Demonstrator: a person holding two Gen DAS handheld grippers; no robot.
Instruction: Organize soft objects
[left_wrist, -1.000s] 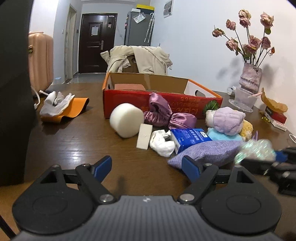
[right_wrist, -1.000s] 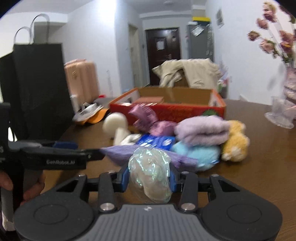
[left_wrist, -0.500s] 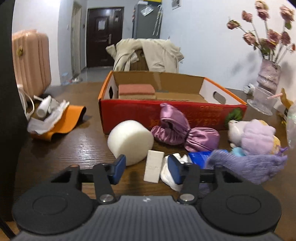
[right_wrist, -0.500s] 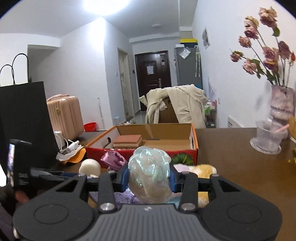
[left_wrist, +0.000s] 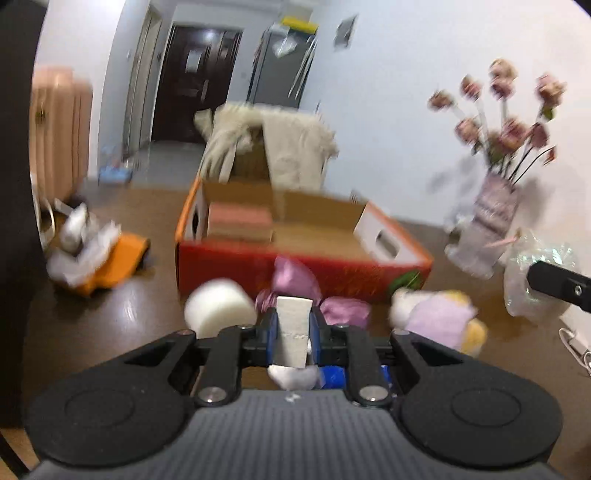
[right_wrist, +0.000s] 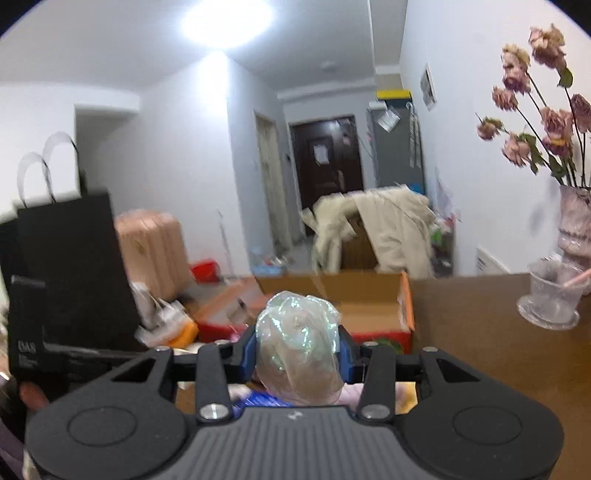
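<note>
My left gripper (left_wrist: 293, 334) is shut on a small white foam block (left_wrist: 293, 332) and holds it above the table in front of the open orange cardboard box (left_wrist: 295, 266). A pink-brown sponge (left_wrist: 239, 221) lies inside the box. My right gripper (right_wrist: 297, 350) is shut on a crumpled iridescent plastic bag (right_wrist: 297, 347), raised in front of the box (right_wrist: 404, 306); the bag also shows at the right of the left wrist view (left_wrist: 532, 273). A white foam cylinder (left_wrist: 218, 306), a pink satin pouch (left_wrist: 295, 277) and plush toys (left_wrist: 436, 314) lie before the box.
A vase of dried roses (left_wrist: 495, 206) and a glass dish (right_wrist: 550, 299) stand at the right. White gloves on an orange cloth (left_wrist: 92, 254) lie at the left. A black paper bag (right_wrist: 70, 266) stands at the left edge. A coat-draped chair (left_wrist: 273, 151) is behind the box.
My left gripper closed on the white foam block and lifted it off the table. My right gripper rose higher with the plastic bag, towards the box.
</note>
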